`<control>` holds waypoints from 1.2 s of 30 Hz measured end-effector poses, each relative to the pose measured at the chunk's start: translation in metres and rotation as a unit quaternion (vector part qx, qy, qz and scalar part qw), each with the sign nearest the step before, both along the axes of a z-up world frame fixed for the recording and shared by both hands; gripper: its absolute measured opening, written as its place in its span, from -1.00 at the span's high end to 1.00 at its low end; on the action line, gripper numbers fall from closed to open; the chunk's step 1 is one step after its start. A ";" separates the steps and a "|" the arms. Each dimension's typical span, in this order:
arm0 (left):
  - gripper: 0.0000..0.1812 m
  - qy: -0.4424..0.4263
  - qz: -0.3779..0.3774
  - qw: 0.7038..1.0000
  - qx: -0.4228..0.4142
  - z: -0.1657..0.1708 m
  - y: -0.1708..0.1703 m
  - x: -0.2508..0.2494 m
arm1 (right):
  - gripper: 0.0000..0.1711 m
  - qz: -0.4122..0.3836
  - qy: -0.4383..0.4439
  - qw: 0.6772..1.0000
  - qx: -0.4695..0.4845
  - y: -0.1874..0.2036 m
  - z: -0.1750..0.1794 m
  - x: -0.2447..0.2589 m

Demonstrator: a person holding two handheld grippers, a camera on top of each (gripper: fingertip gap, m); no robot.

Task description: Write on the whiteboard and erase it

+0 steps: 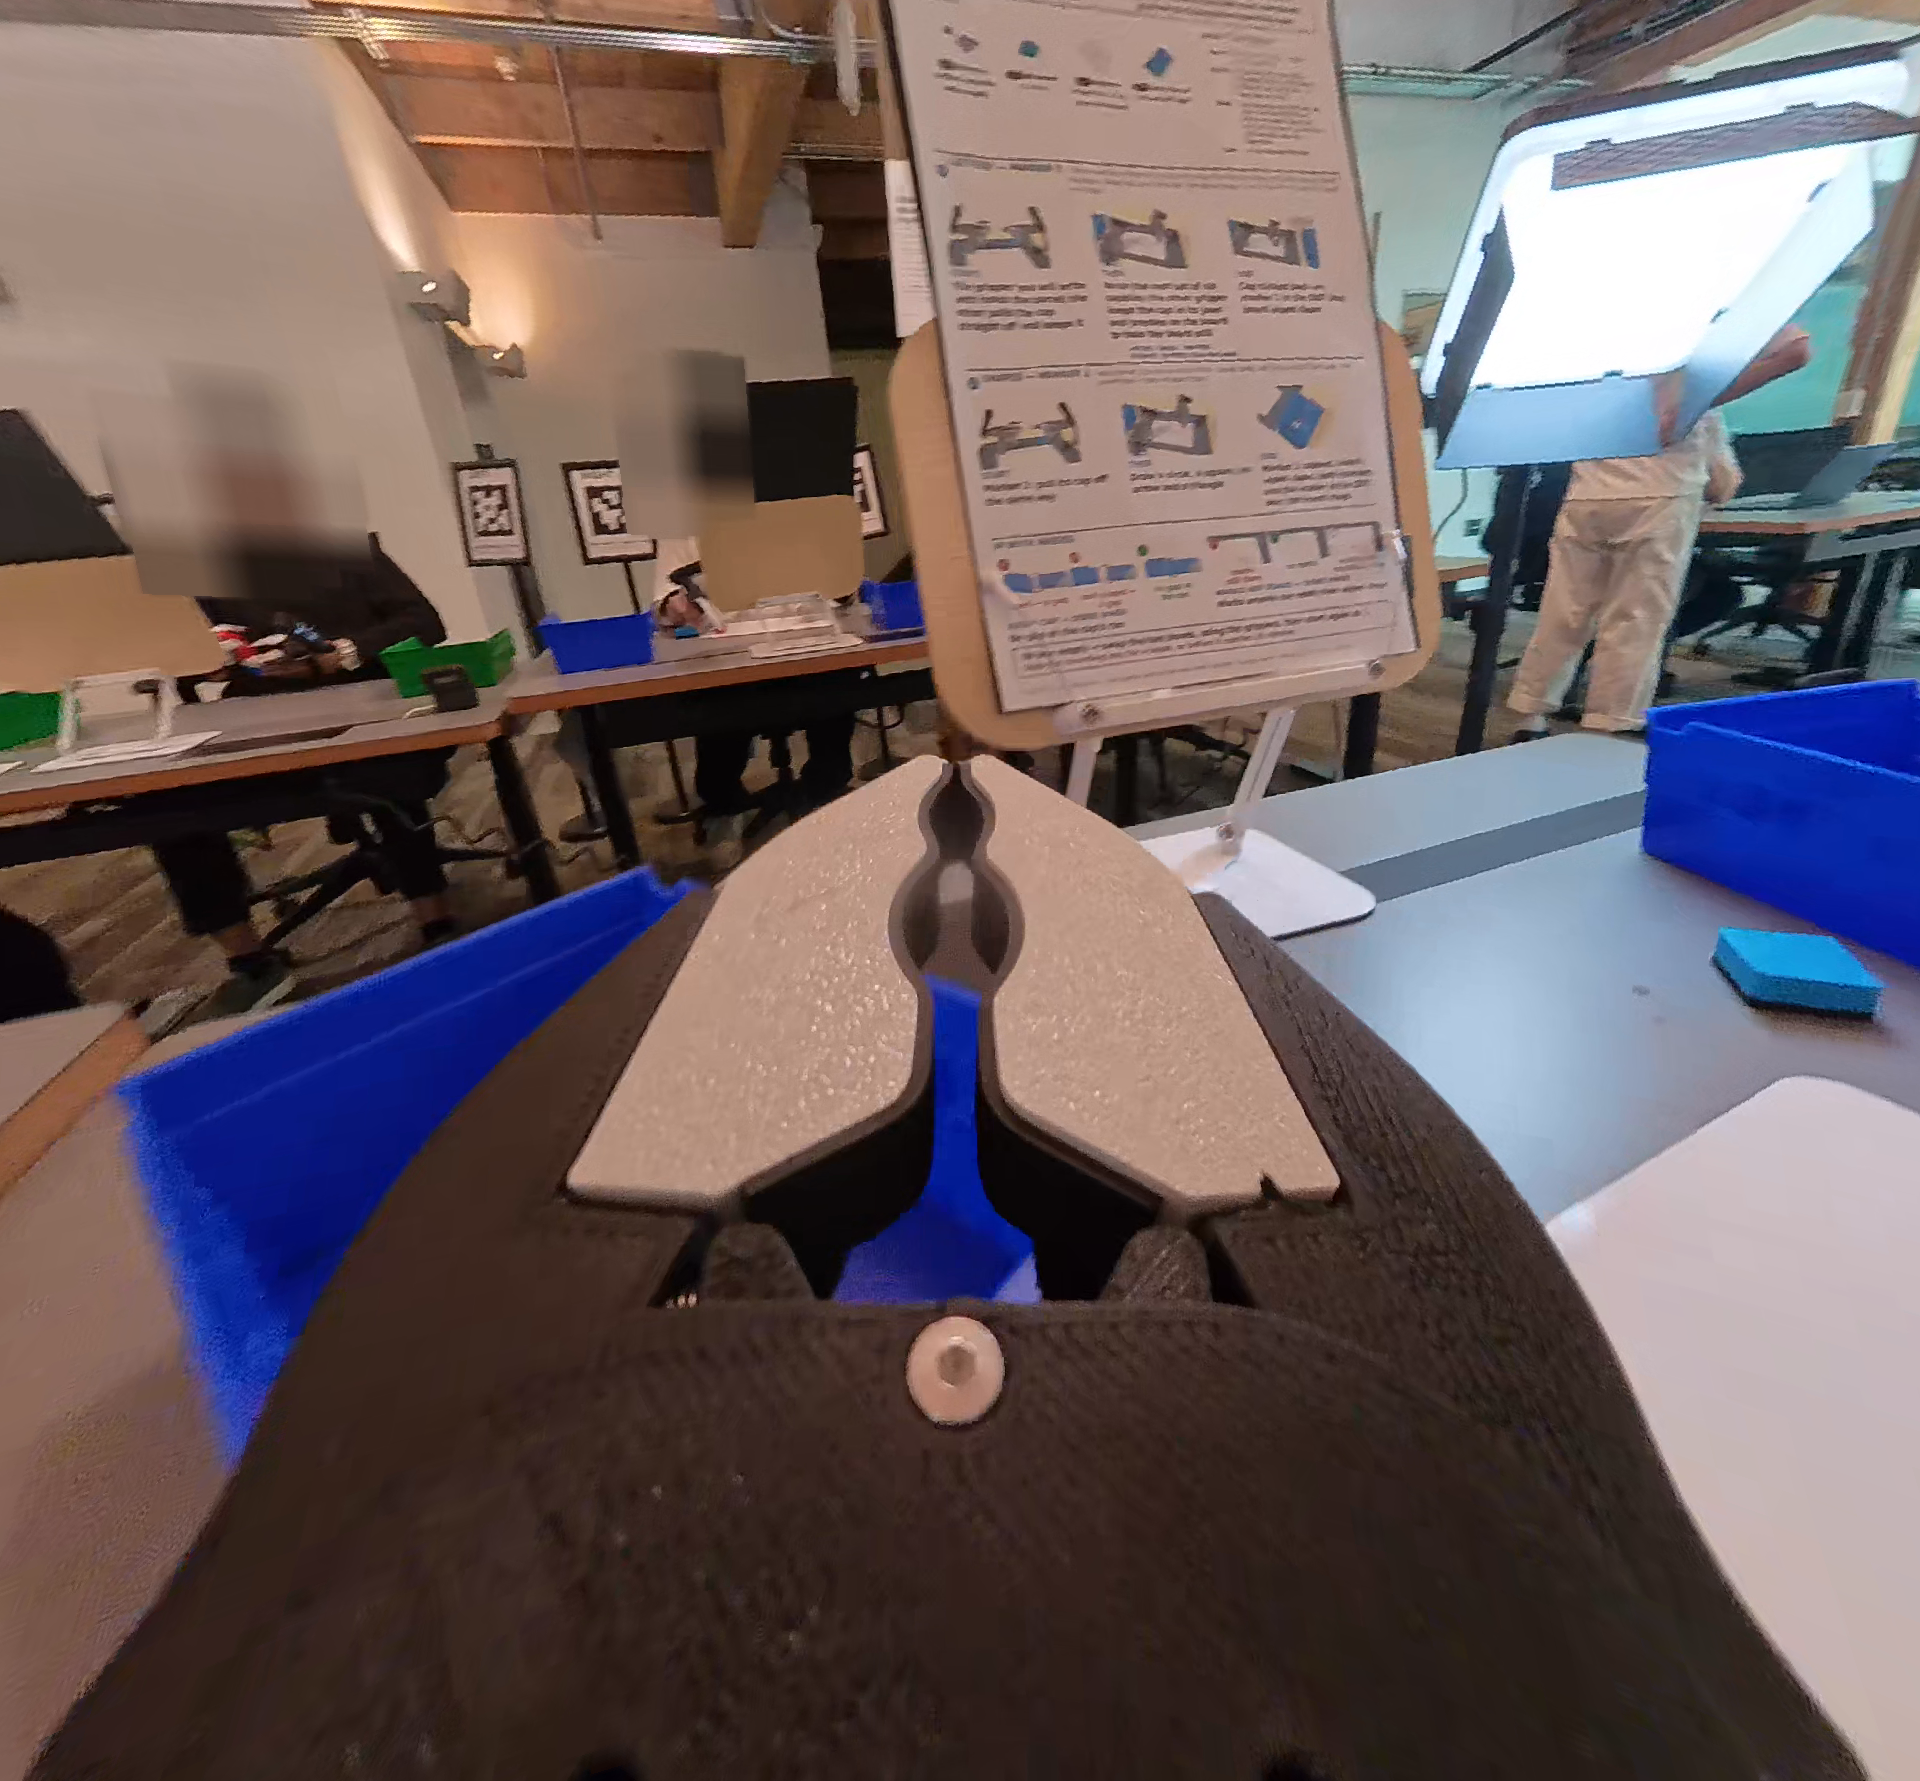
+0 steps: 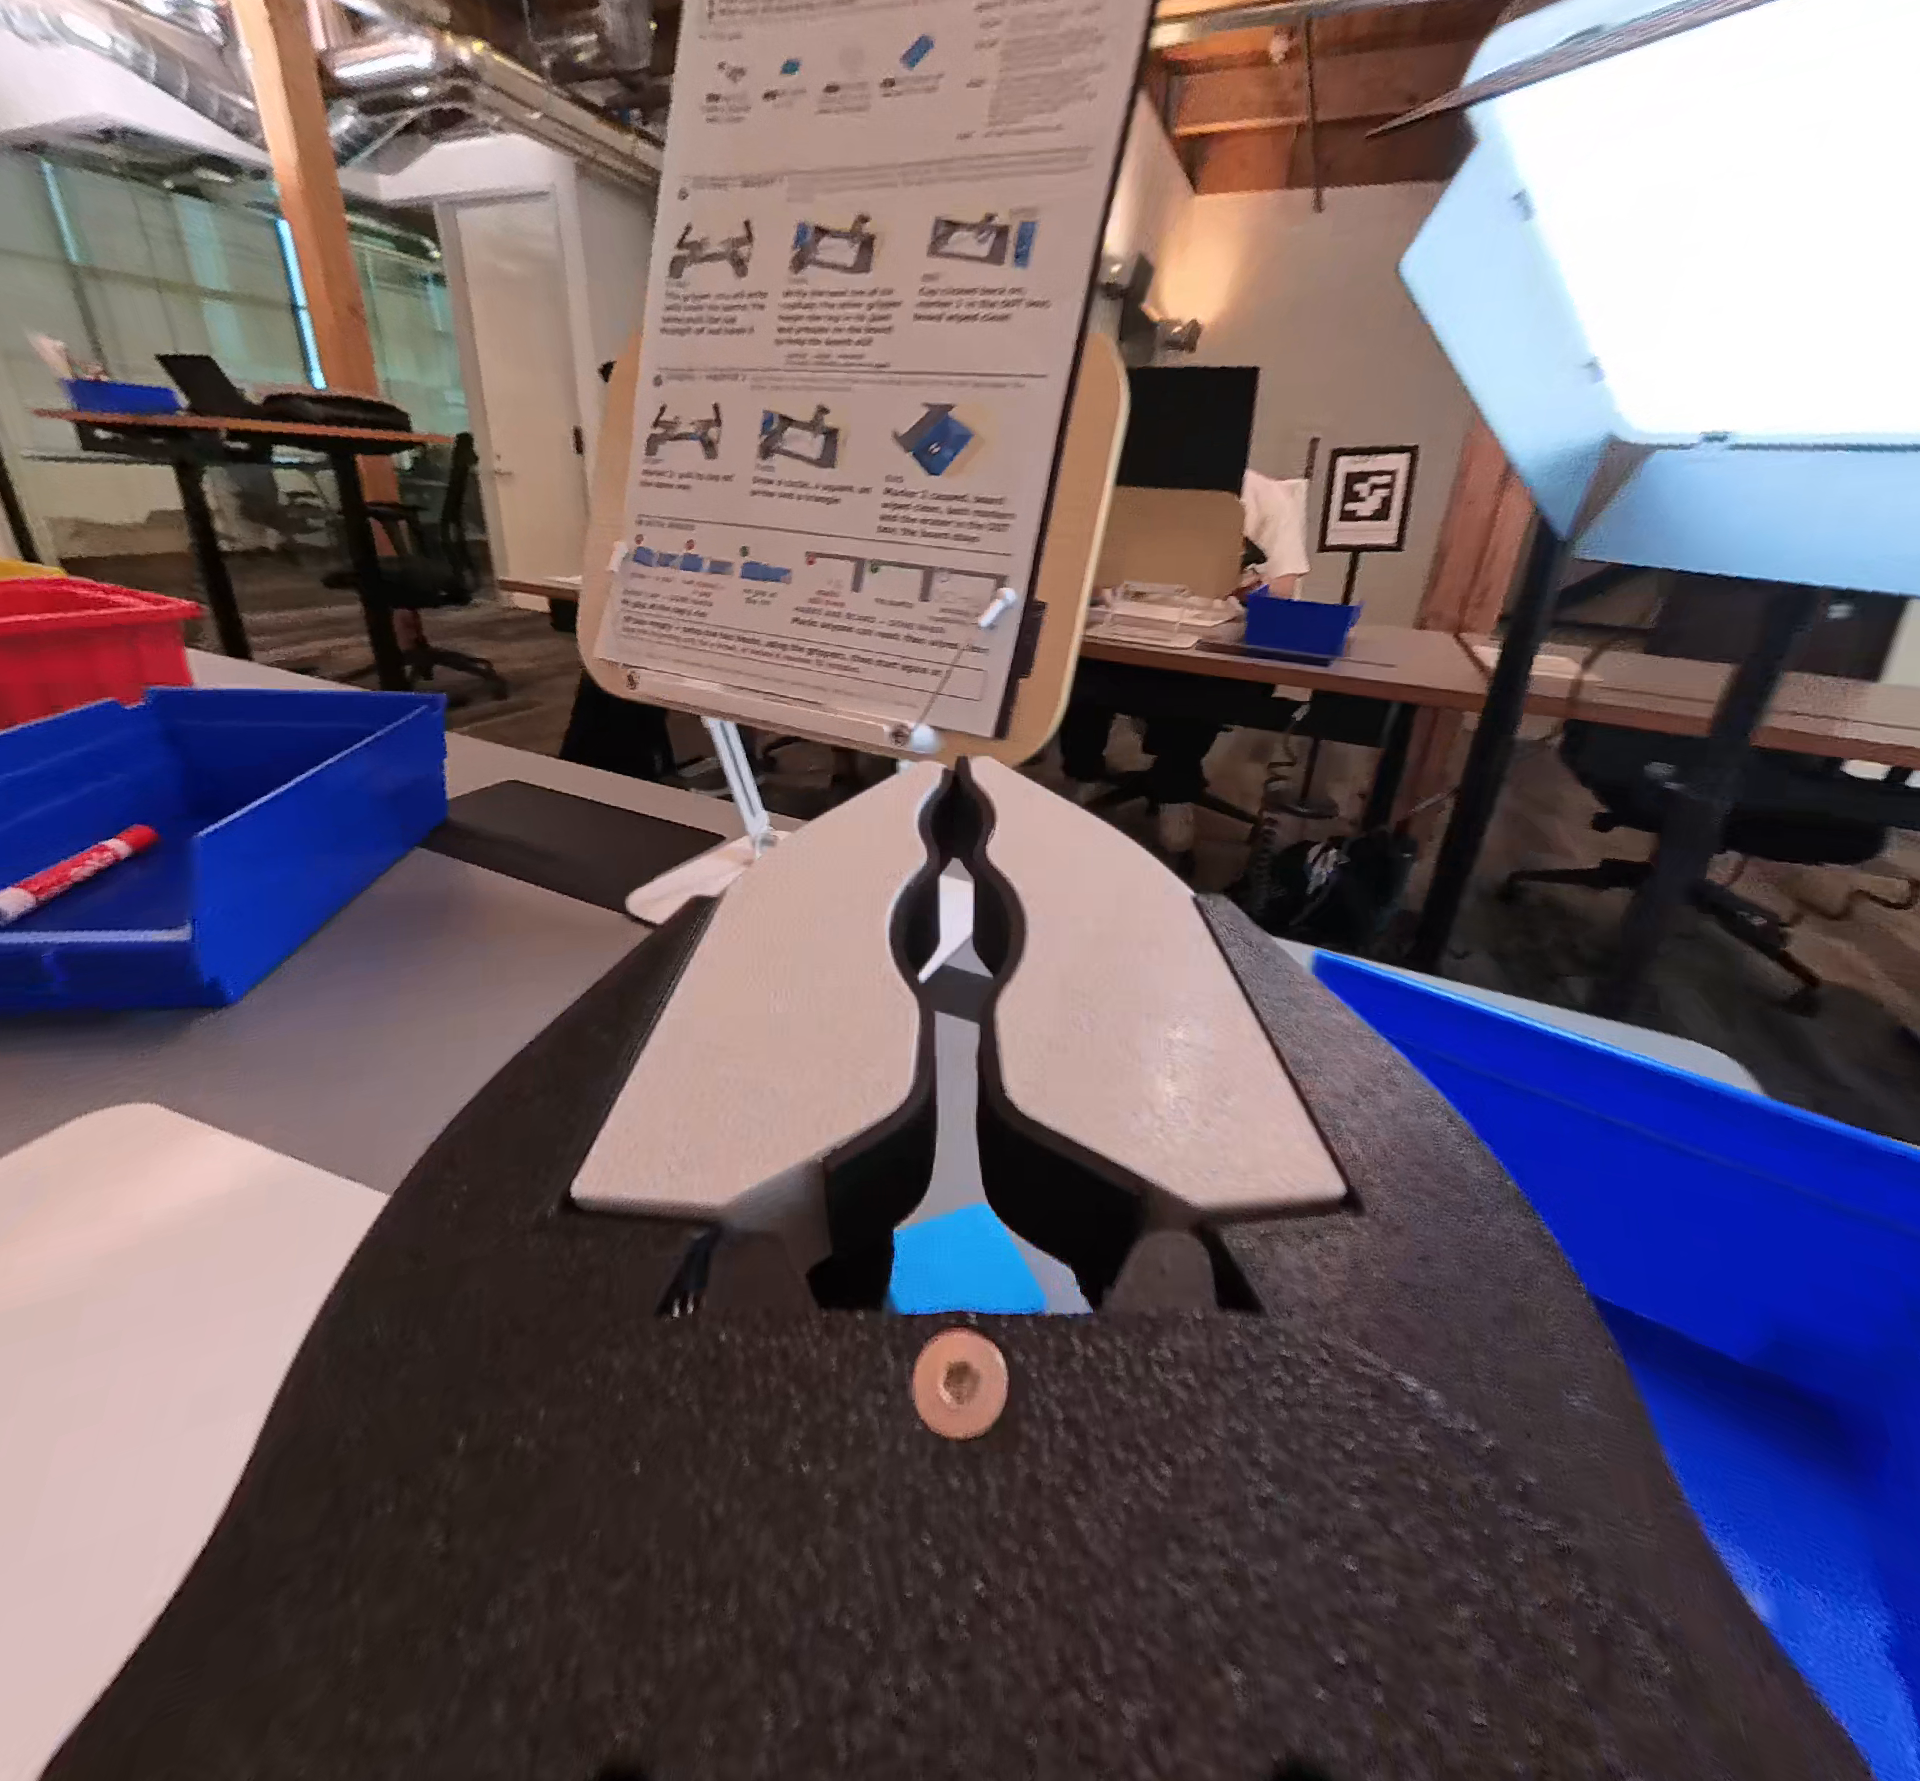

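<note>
Tools both closed, tips meeting, gripping nothing: left tool [image 1: 957,775] (over blue bin [image 1: 343,1087]), right tool [image 2: 958,775].

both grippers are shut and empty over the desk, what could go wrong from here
1. The red marker lies low inside a blue bin; reaching in with the left gripper may bump the bin wall.
2. The blue eraser sits close to another blue bin, so the right gripper could nudge it.
3. The instruction stand is right ahead; a forward swing might tip it.
</note>
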State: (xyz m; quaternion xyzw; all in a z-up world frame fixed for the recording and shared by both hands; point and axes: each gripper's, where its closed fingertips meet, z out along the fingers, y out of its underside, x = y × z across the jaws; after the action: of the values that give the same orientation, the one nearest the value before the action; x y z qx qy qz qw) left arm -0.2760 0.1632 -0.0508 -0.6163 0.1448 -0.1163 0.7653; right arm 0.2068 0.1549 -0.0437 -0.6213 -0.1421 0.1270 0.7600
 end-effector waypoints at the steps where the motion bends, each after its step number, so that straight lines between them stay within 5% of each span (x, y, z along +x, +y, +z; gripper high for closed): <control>1: 1.00 -0.002 0.010 1.000 -0.003 -0.005 -0.007 -0.010 | 1.00 -0.010 0.001 1.000 0.005 -0.009 0.000 0.010; 19: 1.00 -0.021 0.074 0.997 0.022 -0.047 -0.126 -0.086 | 1.00 -0.079 0.014 0.996 0.040 -0.124 -0.027 0.087; 36: 1.00 -0.022 0.076 0.997 0.024 -0.041 -0.126 -0.080 | 1.00 -0.093 0.022 0.995 0.032 -0.130 -0.036 0.097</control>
State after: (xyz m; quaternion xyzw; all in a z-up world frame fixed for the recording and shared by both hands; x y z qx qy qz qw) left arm -0.3555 0.0372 -0.0921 -0.6039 0.0837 -0.0676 0.7898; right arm 0.3039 0.0245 -0.0799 -0.6042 -0.0713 0.0648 0.7910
